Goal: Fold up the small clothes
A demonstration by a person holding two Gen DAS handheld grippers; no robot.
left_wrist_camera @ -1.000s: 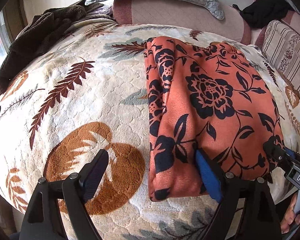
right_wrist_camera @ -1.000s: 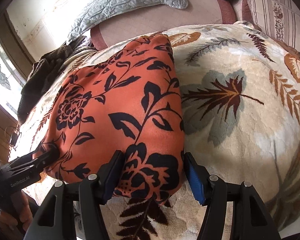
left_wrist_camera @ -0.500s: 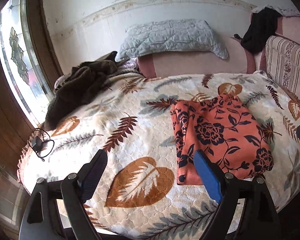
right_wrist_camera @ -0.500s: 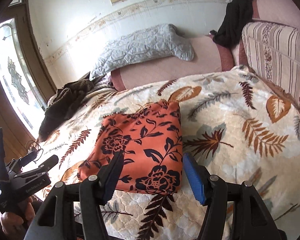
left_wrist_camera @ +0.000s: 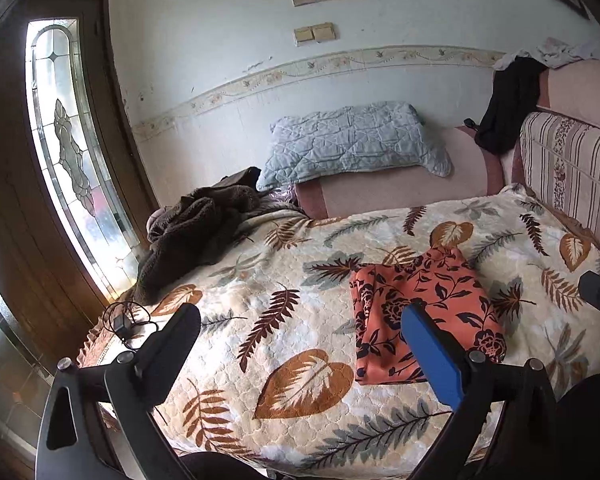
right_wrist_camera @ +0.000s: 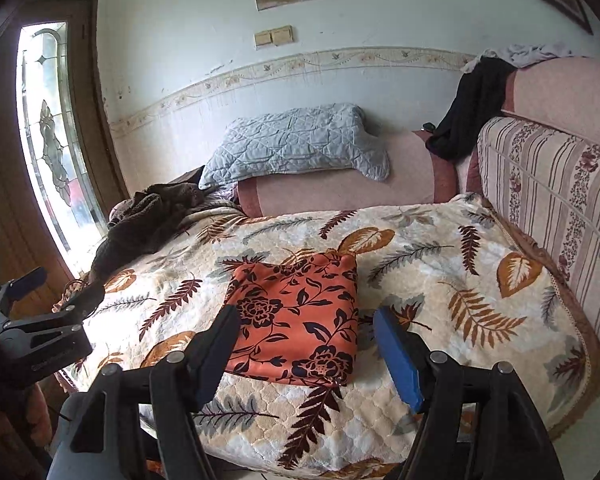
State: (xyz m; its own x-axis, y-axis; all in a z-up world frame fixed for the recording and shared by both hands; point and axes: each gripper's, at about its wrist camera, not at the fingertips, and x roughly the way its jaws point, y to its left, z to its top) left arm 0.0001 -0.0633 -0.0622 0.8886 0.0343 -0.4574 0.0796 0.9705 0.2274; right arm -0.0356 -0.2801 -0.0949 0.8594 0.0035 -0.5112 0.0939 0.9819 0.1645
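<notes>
1. The left gripper (left_wrist_camera: 300,344) is spread wide and holds nothing; its black finger sits at 8 o'clock in its own view and its blue-padded finger at 5 o'clock, both clear of the bed.
2. The right gripper (right_wrist_camera: 306,346) is likewise released and grasps nothing, its two fingers well apart and lifted off the cloth.
3. The orange floral garment (right_wrist_camera: 300,312) lies folded into a flat rectangle on the leaf-patterned blanket (right_wrist_camera: 480,300), near the blanket's front edge. In the right wrist view it sits dead centre between the fingers; in the left wrist view (left_wrist_camera: 420,312) it lies toward 4 o'clock, partly behind the blue pad.
4. A brown fuzzy garment (left_wrist_camera: 196,228) is heaped at the blanket's far corner, toward 9 o'clock, near the leaded glass window (left_wrist_camera: 64,152).
5. A grey quilted pillow (right_wrist_camera: 296,144) rests on a pink bolster (right_wrist_camera: 340,192) against the wall at 12 o'clock.
6. A striped cushion (right_wrist_camera: 548,184) stands at 3 o'clock, with a black garment (right_wrist_camera: 468,108) draped over the pink sofa back behind it.
7. Only the left wrist view shows a small black charger with coiled cable (left_wrist_camera: 122,322) at the blanket's edge by the window.
8. The right wrist view shows the other gripper's whole head at 8 o'clock; the left wrist view catches only a sliver of its partner at 3 o'clock.
</notes>
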